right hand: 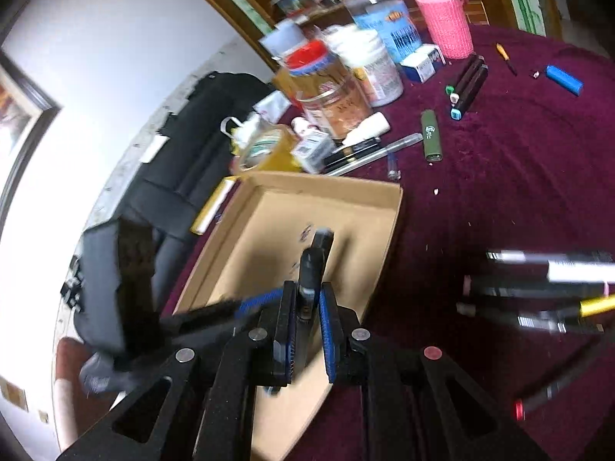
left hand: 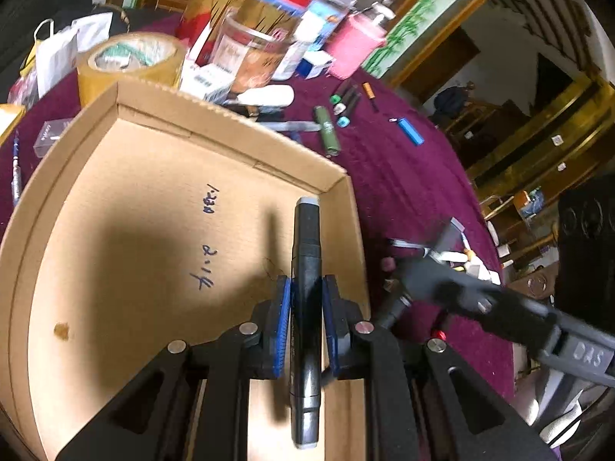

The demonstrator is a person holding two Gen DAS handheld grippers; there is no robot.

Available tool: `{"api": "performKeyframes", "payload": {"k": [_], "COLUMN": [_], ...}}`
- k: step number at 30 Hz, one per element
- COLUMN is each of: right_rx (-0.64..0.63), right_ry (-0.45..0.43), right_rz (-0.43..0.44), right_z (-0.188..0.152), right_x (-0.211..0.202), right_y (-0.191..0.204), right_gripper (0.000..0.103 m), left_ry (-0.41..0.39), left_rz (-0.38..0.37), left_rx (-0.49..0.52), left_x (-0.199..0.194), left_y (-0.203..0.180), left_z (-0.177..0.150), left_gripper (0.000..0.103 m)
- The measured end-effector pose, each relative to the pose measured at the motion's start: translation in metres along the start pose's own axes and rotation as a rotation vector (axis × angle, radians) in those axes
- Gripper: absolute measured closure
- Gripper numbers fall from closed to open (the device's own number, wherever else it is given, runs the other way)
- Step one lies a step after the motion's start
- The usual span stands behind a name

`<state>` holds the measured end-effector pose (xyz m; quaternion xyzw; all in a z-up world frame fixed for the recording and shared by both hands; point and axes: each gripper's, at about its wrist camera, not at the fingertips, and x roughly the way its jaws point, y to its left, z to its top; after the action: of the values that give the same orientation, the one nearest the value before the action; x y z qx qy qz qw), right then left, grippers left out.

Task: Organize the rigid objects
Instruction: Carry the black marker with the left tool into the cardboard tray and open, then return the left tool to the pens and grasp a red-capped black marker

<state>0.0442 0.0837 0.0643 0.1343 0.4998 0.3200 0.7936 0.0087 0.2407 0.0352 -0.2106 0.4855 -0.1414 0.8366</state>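
Clamped in the left gripper (left hand: pixel 306 320), a black marker (left hand: pixel 306 269) hangs over the cardboard box (left hand: pixel 234 119) below it, and the right gripper (right hand: pixel 308 332) pinches another marker (right hand: pixel 309 276); each wants lowering before release.

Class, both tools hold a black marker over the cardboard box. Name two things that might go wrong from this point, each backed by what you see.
1. The left tool grips its long black marker near the middle, so both ends stick out; the far end sits close to the cardboard box wall and might catch it.
2. The right tool, holding a second marker, shares the space over the box; the two may collide.
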Motion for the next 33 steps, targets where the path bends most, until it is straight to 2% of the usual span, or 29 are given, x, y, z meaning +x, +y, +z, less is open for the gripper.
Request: {"api": "performKeyframes", "payload": {"k": [6,7,8,9,10,11,12,14,16,18,19,20,21,22,23,24,26,28,31,33], "right_rx": [0.02,0.024,0.035,0.043,0.05,0.05,0.044,0.012,-0.022,-0.051,-0.077,-0.1,-0.117,-0.137,-0.144,-0.135,-0.039,0.132,0.3,0.354], "right_ry": [0.05,0.054,0.056,0.055,0.049,0.041,0.023,-0.021,-0.087,-0.151,-0.218,-0.286,-0.34,-0.432,-0.482,-0.504,-0.455,-0.44,-0.486,-0.523], "right_rz": [-0.086,-0.091,-0.101,-0.114,-0.121,-0.127,-0.136,-0.17,-0.212,-0.253,-0.3,-0.351,-0.395,-0.469,-0.504,-0.544,-0.616,-0.595,-0.616,-0.631], "right_z": [0.023,0.025,0.027,0.028,0.029,0.03,0.03,0.029,0.025,0.022,0.016,0.009,0.003,-0.009,-0.017,-0.026,-0.035,-0.05,-0.074,-0.089], "right_x": [0.034,0.037,0.04,0.041,0.039,0.037,0.032,0.015,-0.013,-0.04,-0.065,-0.087,-0.103,-0.129,-0.144,-0.159,-0.174,-0.193,-0.213,-0.221], "right_y": [-0.018,-0.02,-0.024,-0.026,-0.028,-0.029,-0.029,-0.026,-0.023,-0.023,-0.025,-0.026,-0.027,-0.035,-0.042,-0.058,-0.096,-0.152,-0.213,-0.239], "right_gripper": [0.09,0.09,0.09,0.088,0.086,0.077,0.063,0.047,0.043,0.042,0.039,0.025,0.004,0.0,0.001,0.001,0.001,0.001,0.001,0.001], "left_ry": [0.011,0.005,0.003,0.002,0.001,-0.003,-0.007,-0.018,-0.049,-0.089,-0.109,-0.128,-0.15,-0.169,-0.182,-0.189,-0.174,-0.14,-0.07,-0.024], "left_rz": [0.039,0.037,0.032,0.029,0.032,0.025,0.009,-0.006,0.004,0.007,0.007,0.004,-0.004,-0.012,-0.021,-0.031,-0.054,-0.069,-0.058,-0.045], "left_rx": [-0.006,-0.008,-0.011,-0.018,-0.023,-0.035,-0.048,-0.06,-0.049,-0.024,-0.012,0.001,0.019,0.042,0.062,0.085,0.134,0.169,0.214,0.252], "left_x": [0.011,0.011,0.011,0.012,0.013,0.012,0.011,0.007,-0.006,-0.022,-0.03,-0.037,-0.045,-0.052,-0.058,-0.061,-0.058,-0.046,-0.018,0.002], "left_y": [-0.001,-0.001,-0.001,-0.001,0.0,0.002,0.002,0.002,-0.003,-0.013,-0.018,-0.024,-0.033,-0.043,-0.052,-0.062,-0.087,-0.106,-0.133,-0.15], "left_z": [0.011,0.013,0.015,0.016,0.016,0.016,0.017,0.016,0.013,0.009,0.007,0.005,0.001,-0.003,-0.007,-0.011,-0.019,-0.025,-0.038,-0.048], "left_gripper": [0.087,0.083,0.074,0.069,0.058,0.052,0.051,0.049,0.047,0.041,0.036,0.031,0.029,0.025,0.021,0.019,0.016,0.016,0.016,0.016]}}
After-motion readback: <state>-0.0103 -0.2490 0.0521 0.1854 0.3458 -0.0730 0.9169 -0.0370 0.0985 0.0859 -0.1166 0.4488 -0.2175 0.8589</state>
